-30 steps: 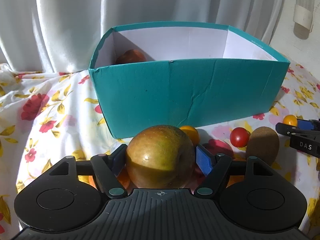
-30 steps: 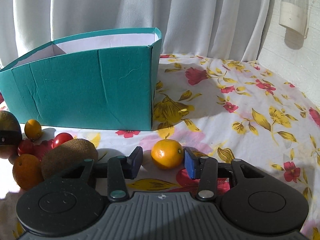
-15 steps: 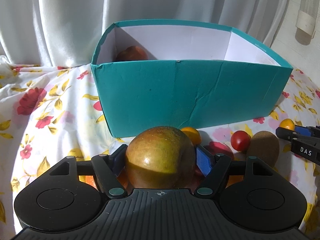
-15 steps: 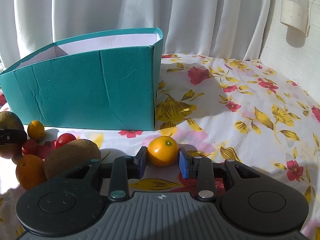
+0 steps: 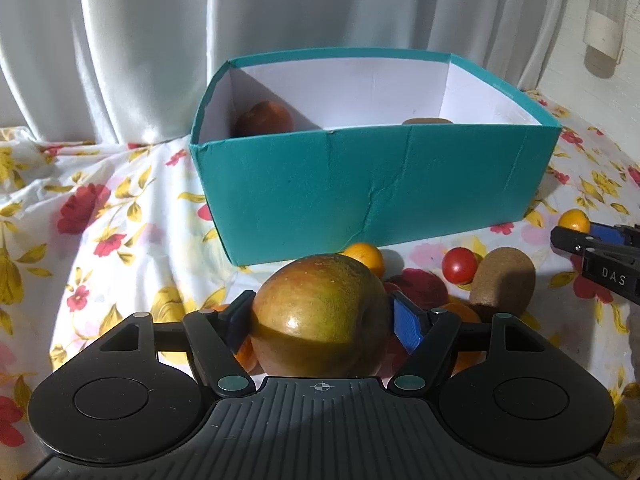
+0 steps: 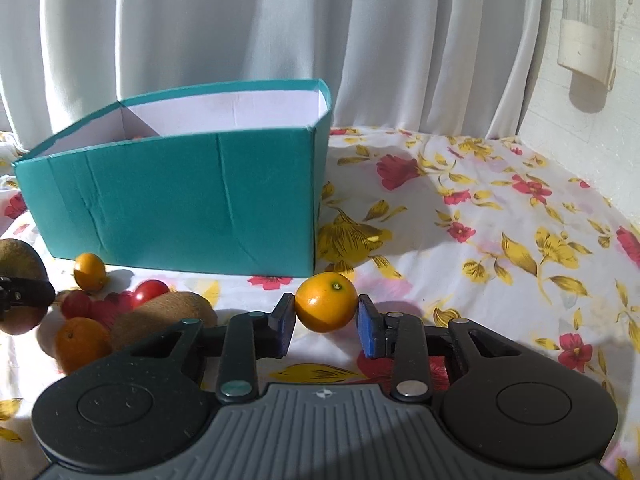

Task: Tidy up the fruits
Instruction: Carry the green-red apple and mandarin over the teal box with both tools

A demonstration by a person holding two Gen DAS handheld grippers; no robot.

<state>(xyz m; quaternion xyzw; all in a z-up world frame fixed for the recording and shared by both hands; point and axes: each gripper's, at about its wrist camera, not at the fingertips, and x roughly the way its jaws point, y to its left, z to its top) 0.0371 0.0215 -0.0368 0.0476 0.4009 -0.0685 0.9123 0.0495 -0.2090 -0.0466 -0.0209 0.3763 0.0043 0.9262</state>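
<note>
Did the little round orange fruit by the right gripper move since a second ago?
Yes. The little round orange fruit sat loose between open fingers; now the right gripper pinches it, higher in view, closer to the teal cardboard box.

Teal box (image 5: 372, 184), floral cloth (image 6: 500, 232)

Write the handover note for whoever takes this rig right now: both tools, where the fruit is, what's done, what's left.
Left tool: shut on the apple, held in front of the box.
Right tool: shut on a small orange, near the box's right corner.
Done: an apple sits in the box's left compartment; a brownish fruit, only its top showing, in the right one.
Left on the cloth: a kiwi, two tomatoes, an orange and a small orange by the box.
Next, probably: drop both held fruits into the box, then clear the pile.
</note>
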